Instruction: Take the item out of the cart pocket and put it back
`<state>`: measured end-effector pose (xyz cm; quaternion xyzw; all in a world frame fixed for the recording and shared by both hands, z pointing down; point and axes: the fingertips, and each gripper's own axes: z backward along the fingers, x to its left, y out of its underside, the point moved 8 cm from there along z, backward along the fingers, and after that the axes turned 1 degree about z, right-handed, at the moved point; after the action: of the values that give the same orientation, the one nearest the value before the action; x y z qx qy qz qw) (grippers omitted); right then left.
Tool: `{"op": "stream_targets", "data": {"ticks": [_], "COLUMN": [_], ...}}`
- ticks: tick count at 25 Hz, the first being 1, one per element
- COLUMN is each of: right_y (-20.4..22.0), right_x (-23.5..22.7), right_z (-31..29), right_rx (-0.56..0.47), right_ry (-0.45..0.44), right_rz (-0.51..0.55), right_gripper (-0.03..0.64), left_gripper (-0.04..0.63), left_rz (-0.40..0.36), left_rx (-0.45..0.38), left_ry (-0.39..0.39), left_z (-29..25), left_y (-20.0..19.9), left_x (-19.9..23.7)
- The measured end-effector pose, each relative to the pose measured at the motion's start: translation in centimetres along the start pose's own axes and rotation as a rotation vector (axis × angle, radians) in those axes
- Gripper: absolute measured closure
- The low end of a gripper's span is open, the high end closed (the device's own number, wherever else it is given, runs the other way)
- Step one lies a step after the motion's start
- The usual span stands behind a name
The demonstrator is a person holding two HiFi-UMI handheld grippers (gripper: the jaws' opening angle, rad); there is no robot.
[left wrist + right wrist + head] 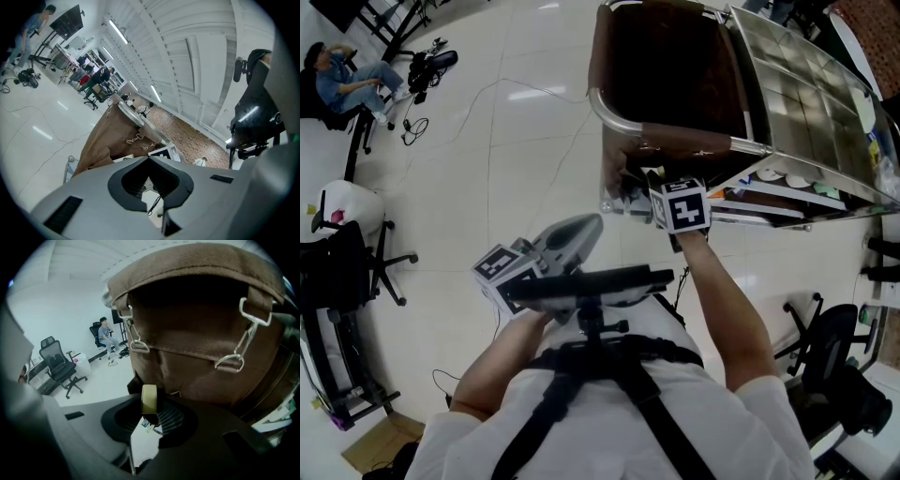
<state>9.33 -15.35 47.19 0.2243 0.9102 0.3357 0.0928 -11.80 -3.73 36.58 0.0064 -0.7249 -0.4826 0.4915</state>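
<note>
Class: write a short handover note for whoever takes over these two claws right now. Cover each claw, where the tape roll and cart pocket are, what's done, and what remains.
Left claw: shut, empty, held near the body, clear of the cart.
Right claw: shut on the tape roll, which stands on edge between its pads.
The roll is outside, just in front of the brown cart pocket.
Done: the roll appears to be out of the pocket.
Left: put it back in the pocket and let go.

No legible text, labels or numbers
</note>
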Motion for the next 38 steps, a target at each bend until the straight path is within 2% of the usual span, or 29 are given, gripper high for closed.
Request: {"op": "stream_targets", "data": {"ticks": [3,8,12,22,25,32,38], "right_y": [-0.1,-0.4,-0.7,-1.1,-1.0,-0.7,-0.6], "right_x": [-0.1,-0.1,0.0,0.4,0.6,1.3,1.8], "right_z": [0.1,0.6,1.6,5.0,6.3,9.0,10.8], "right_rx": [-0.01,-0.032,-0.066,-0.138,-0.163,-0.22,-0.263], "right_ry": [0.001,-0.001,-0.007,-0.017,-0.021,-0.029,-0.047], "right_rz": [-0.01,-0.027,-0.039,-0.058,-0.06,-0.053,-0.059], "right_gripper": [0.532,0.47,0.448,0.448,0.48,0.61,0.615], "left_gripper": [0.601,0.601,0.601,0.601,0.601,0.601,0.601], "left_rz": [0.001,-0.001,-0.001,-0.003,-0.003,-0.006,-0.004], "left_rx": [0.002,-0.001,-0.001,0.002,0.004,0.01,0.012], "left_ry": [0.002,0.005,0.009,0.023,0.027,0.038,0.046], "left_z": [-0.1,-0.1,0.0,0.2,0.2,0.1,0.1], "left_y": [0.1,0.1,0.1,0.1,0.1,0.1,0.2], "left_x": [0.0,-0.2,-0.3,-0.6,-0.7,-0.7,-0.8]}}
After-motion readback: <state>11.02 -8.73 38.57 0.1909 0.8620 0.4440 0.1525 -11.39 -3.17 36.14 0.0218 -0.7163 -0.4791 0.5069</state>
